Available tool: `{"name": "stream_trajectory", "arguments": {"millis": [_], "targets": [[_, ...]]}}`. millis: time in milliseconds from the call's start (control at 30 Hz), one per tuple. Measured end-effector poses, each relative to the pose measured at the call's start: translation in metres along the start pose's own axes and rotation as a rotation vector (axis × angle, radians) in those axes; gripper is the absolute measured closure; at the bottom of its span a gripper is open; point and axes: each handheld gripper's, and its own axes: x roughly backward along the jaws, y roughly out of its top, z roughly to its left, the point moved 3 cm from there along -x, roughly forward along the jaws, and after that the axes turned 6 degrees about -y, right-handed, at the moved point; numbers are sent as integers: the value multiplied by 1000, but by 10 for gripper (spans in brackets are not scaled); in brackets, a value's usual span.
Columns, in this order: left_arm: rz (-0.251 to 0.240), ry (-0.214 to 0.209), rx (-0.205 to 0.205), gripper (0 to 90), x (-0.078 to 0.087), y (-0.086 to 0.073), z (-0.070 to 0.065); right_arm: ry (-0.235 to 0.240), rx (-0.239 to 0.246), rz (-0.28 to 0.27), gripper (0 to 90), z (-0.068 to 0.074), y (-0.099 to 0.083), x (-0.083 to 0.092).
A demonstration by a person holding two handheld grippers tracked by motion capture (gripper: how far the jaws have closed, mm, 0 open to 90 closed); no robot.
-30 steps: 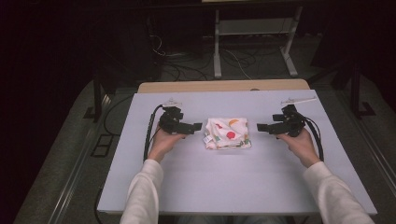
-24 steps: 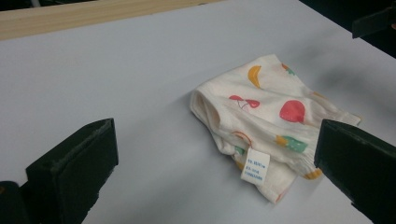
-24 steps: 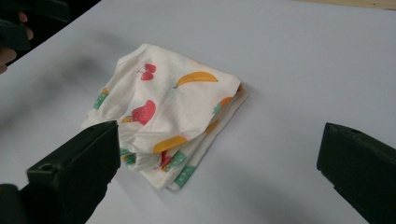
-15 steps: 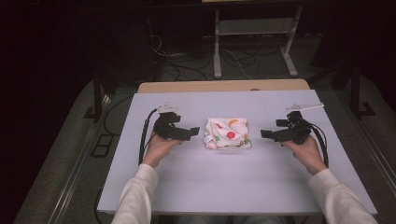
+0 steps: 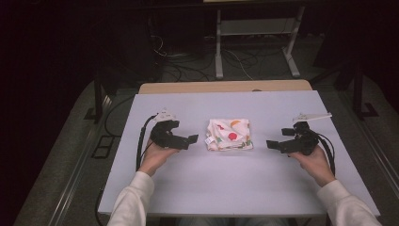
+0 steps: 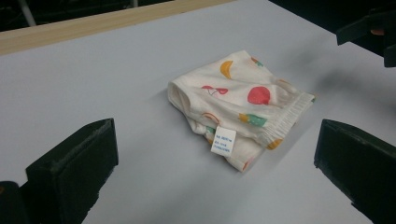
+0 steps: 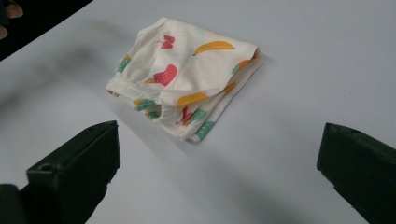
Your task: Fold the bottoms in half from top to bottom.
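Note:
A folded cream cloth [image 5: 229,134] printed with fruit lies flat at the table's middle, a small white label on its left edge. My left gripper [image 5: 191,140] rests on the table just left of it, open and holding nothing. My right gripper [image 5: 273,144] sits a short way to the cloth's right, also open and holding nothing. In the left gripper view the cloth [image 6: 243,100] lies ahead between that left gripper's [image 6: 217,156] wide-apart jaws. The right gripper view shows the cloth [image 7: 187,74] ahead of the right gripper [image 7: 219,154], nothing touching it.
The pale table [image 5: 226,188] has a wooden strip [image 5: 226,87] along its far edge. Behind it on the dark floor stand a metal frame [image 5: 256,42] and loose cables [image 5: 174,70]. Bare tabletop lies in front of the cloth.
Both grippers have drawn back from the cloth toward the person. The right one has also slid outward to the right. The cloth has not moved.

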Motion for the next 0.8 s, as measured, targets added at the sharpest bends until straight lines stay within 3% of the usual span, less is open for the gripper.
{"name": "stream_trajectory", "arguments": {"millis": [433, 800], "targets": [[-39, -1, -14, 0, 18, -20, -9, -6, 33, 0, 0, 17, -17, 14], [-43, -19, -24, 0, 25, -42, -19, 0, 27, -13, 0, 27, -41, 24]]}}
